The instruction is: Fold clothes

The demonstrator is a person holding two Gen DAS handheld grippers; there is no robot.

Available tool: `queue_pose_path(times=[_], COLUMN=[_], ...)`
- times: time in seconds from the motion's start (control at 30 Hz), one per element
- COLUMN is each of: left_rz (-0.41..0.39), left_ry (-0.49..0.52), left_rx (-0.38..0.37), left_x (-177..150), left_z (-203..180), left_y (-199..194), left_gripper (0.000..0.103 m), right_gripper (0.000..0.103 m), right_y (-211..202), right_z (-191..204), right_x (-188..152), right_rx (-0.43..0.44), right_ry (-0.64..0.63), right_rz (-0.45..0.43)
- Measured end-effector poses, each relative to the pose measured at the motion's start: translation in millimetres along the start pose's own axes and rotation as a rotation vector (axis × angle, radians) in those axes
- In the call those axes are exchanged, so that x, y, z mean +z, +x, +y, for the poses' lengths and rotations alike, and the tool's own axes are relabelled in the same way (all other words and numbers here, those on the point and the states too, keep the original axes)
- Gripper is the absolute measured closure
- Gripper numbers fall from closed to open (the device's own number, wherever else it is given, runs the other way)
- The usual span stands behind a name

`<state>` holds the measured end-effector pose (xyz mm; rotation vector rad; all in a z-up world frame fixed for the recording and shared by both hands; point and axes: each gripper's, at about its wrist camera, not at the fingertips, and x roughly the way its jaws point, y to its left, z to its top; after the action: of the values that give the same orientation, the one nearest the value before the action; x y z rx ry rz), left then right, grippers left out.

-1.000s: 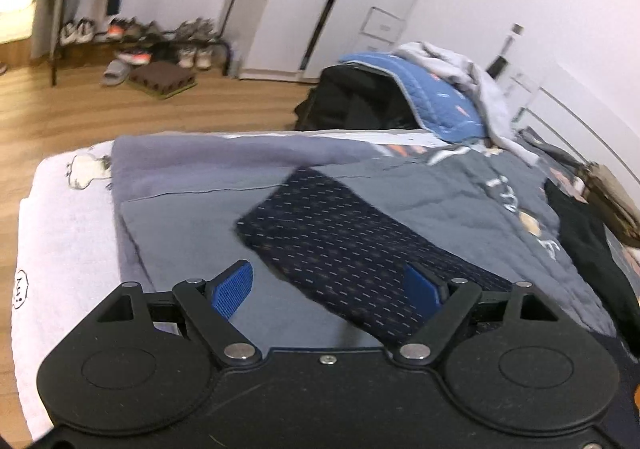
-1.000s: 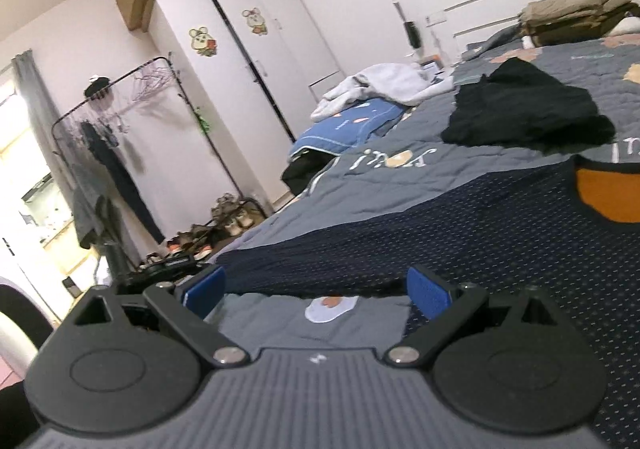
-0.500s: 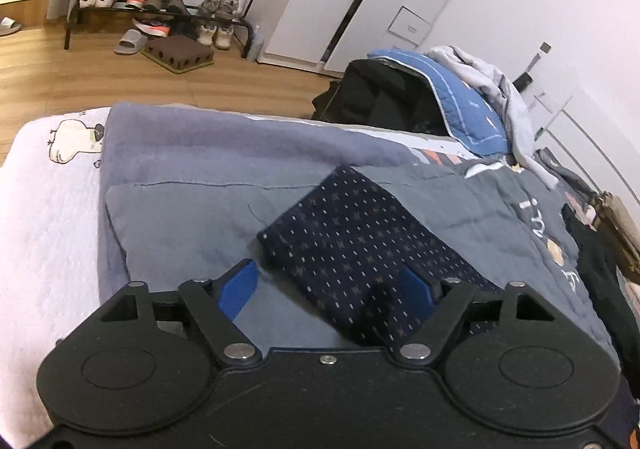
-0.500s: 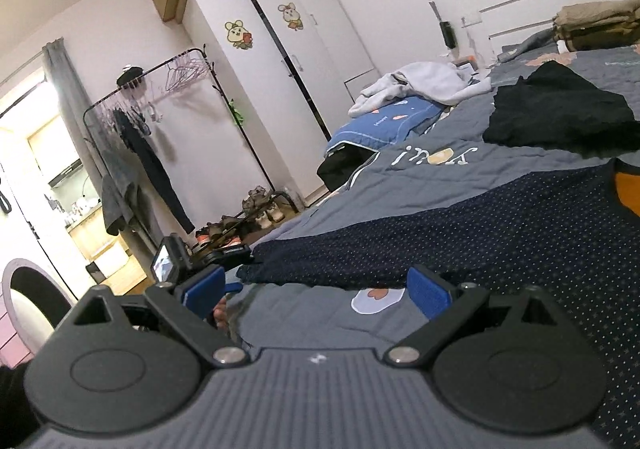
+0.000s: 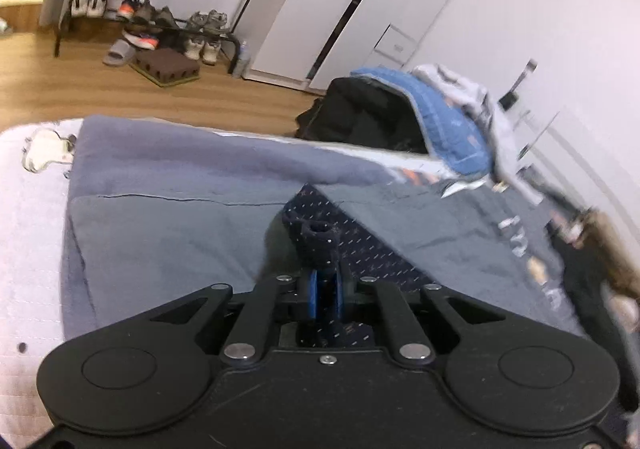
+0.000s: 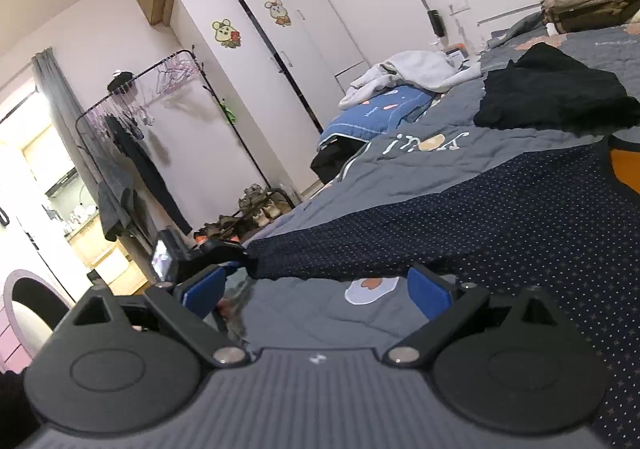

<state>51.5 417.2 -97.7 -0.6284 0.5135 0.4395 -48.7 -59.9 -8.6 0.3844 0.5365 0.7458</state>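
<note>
Your left gripper (image 5: 325,291) has just been closing, and its blue fingers (image 5: 312,295) are now clamped on the end of the sleeve (image 5: 320,237) of the navy dotted top (image 6: 500,217). The cloth bunches up in a small hump just ahead of the fingers and passes back between them. The sleeve runs away from you to the right across the grey quilt (image 5: 168,233), which covers the bed.

Your right gripper (image 6: 316,289) is held low over the quilt with its fingers (image 6: 426,291) wide apart and nothing between them. The top lies spread flat just ahead and to the right of it, its orange inner collar (image 6: 624,169) at the right edge. In that view your left gripper (image 6: 216,255) shows at the far left end of the sleeve.

Further up the bed lie a black garment (image 6: 552,93) and, near the edge, a blue quilt (image 6: 380,113) with a pale grey garment (image 6: 416,69) on it. A wardrobe (image 6: 260,89) and a shoe rack (image 5: 152,29) stand beyond.
</note>
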Motion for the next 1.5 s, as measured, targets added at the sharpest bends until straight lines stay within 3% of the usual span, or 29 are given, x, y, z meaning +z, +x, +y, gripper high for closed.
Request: queue_pose_path(times=[0.13, 0.27, 0.3, 0.4, 0.57, 0.77, 0.93, 1.0, 1.1, 1.17, 1.27, 1.3, 1.5], left_rz=[0.009, -0.003, -0.006, 0.008, -0.045, -0.017, 0.062, 0.091, 0.2, 0.263, 0.307, 0.302, 0.241], left_ry=[-0.015, -0.011, 0.001, 0.012, 0.022, 0.131, 0.333, 0.421, 0.542, 0.636, 0.717, 0.705, 0.519], left_rx=[0.042, 0.034, 0.03, 0.011, -0.015, -0.289, -0.535, -0.607, -0.641, -0.641, -0.638, -0.652, -0.682], left_x=[-1, -1, -2, -5, -4, -16, -68, -96, -137, -162, -183, -184, -155], left_z=[6, 5, 3, 1, -11, -81, -170, -199, -231, -244, -249, -244, -216], left_y=[4, 4, 5, 8, 0, -25, -59, -68, -70, -71, -76, -82, -108], left_gripper=[0.069, 0.059, 0.06, 0.088, 0.098, 0.099, 0.098, 0.098, 0.098, 0.094, 0.065, 0.055, 0.047], right_gripper=[0.005, 0.005, 0.005, 0.005, 0.005, 0.005, 0.005, 0.005, 0.005, 0.005, 0.005, 0.005, 0.005], right_y=[-3, -4, -4, -3, -7, -20, -40, -46, -51, -51, -48, -47, -38], right_z=[6, 13, 15, 17, 16, 9, -2, -8, -25, -42, -69, -77, -111], right_x=[2, 3, 4, 4, 6, 15, 22, 25, 27, 26, 21, 18, 7], right_rx=[0.032, 0.056, 0.059, 0.06, 0.04, -0.039, -0.086, -0.102, -0.147, -0.179, -0.19, -0.192, -0.198], right_ry=[-0.016, -0.025, -0.028, -0.029, -0.024, -0.009, 0.003, 0.005, 0.006, 0.049, 0.14, 0.168, 0.315], right_rz=[-0.003, 0.002, 0.002, 0.006, 0.002, -0.029, -0.074, -0.084, -0.109, -0.113, -0.096, -0.092, -0.091])
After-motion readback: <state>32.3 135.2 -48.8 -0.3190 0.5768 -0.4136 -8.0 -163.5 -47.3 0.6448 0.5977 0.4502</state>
